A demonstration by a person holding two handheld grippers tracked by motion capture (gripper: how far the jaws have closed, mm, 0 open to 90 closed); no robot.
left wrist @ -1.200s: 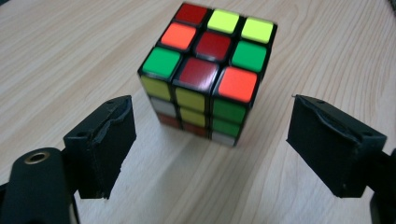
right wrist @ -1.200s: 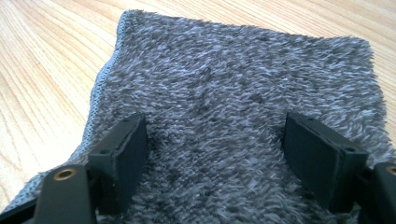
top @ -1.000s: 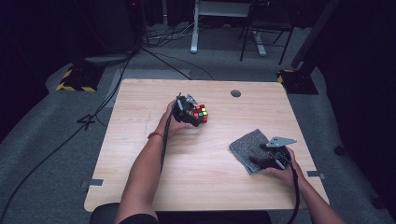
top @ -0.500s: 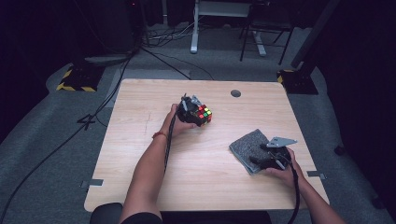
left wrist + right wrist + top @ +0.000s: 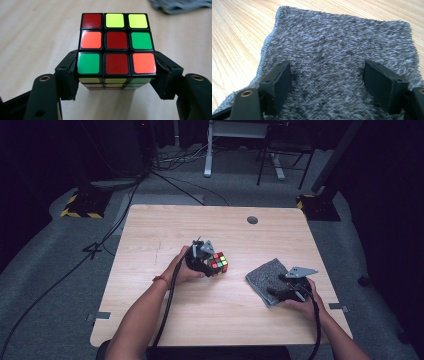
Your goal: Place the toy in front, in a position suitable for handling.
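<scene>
Left claw (image 5: 212, 264) clamped on the puzzle cube (image 5: 218, 263), near the middle of the wooden counter (image 5: 150, 230). Seen from above: cube at the tip of the claw, just right of the left hand (image 5: 184, 270), well apart from the grey cloth (image 5: 265, 277) farther right. From the left gripper view: cube (image 5: 116, 45) squarely between the two black jaws, pads pressed flat against its left and right sides at the nearest row of tiles, most of the cube reaching out beyond the tips. Top face toward the camera: red, yellow, yellow in the far row; orange, red, green in the middle; green, red, orange in the near row. Whether lifted off the counter or resting on it, cannot tell. A corner of the cloth (image 5: 180, 5) at the top right edge of that view.

Right claw (image 5: 282, 292) spread wide, low over the near corner of the cloth, right hand (image 5: 300, 302) behind it at the counter's right front. From the right gripper view: jaws standing far apart over the fuzzy grey cloth (image 5: 337, 50), pile showing between and beyond them, nothing pinched. Cloth lying flat on the counter (image 5: 234, 37), stitched hem along its left edge, bare wood to the left and past the far edge.
</scene>
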